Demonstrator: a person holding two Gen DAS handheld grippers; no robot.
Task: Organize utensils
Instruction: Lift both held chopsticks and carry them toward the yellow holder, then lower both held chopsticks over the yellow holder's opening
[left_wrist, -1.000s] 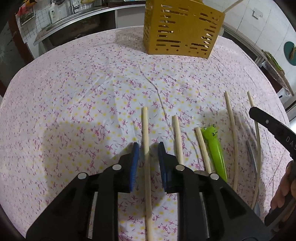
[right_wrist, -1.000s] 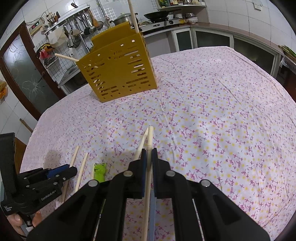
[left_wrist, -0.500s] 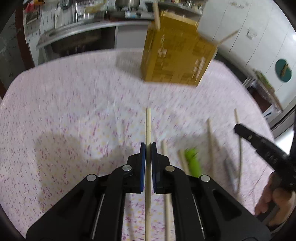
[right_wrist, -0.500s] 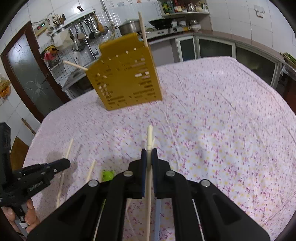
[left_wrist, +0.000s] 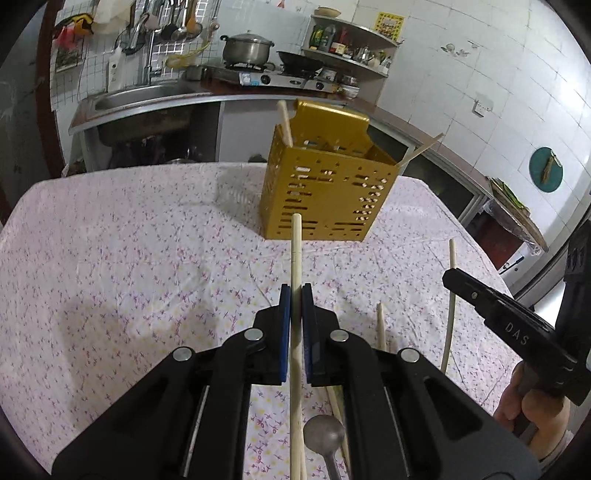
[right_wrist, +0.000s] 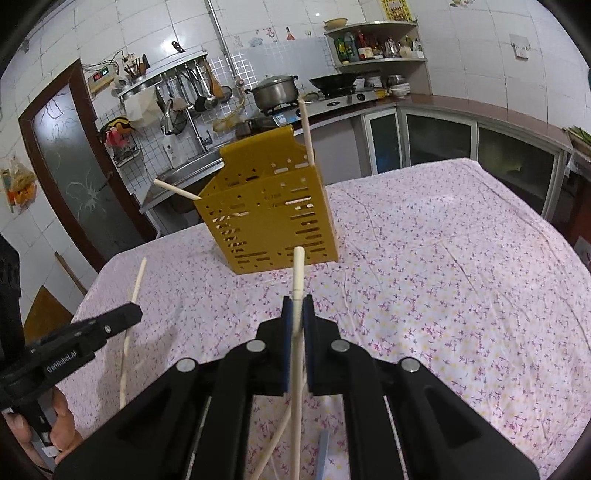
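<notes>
My left gripper (left_wrist: 295, 291) is shut on a pale wooden chopstick (left_wrist: 296, 251), held above the cloth and pointing at the yellow slotted utensil holder (left_wrist: 325, 199). My right gripper (right_wrist: 296, 302) is shut on another chopstick (right_wrist: 297, 273), also raised and pointing at the holder (right_wrist: 273, 218). Two chopsticks stand in the holder, one upright (right_wrist: 306, 129), one leaning out (right_wrist: 175, 190). Below the left gripper lie loose chopsticks (left_wrist: 381, 326) and a metal spoon (left_wrist: 324, 439). The right gripper shows at the right of the left wrist view (left_wrist: 448, 277), with its chopstick (left_wrist: 450, 306).
The table carries a pink flowered cloth (left_wrist: 129, 258). More chopsticks and a blue-grey handle (right_wrist: 322, 454) lie under the right gripper. The left gripper (right_wrist: 133, 314) shows at the left of the right wrist view. A kitchen counter with sink and stove (left_wrist: 243, 77) stands behind the table.
My left gripper closed on a chopstick that lay on the cloth and lifted it. Both grippers rose and tilted up toward the holder; the green utensil dropped out of view.
</notes>
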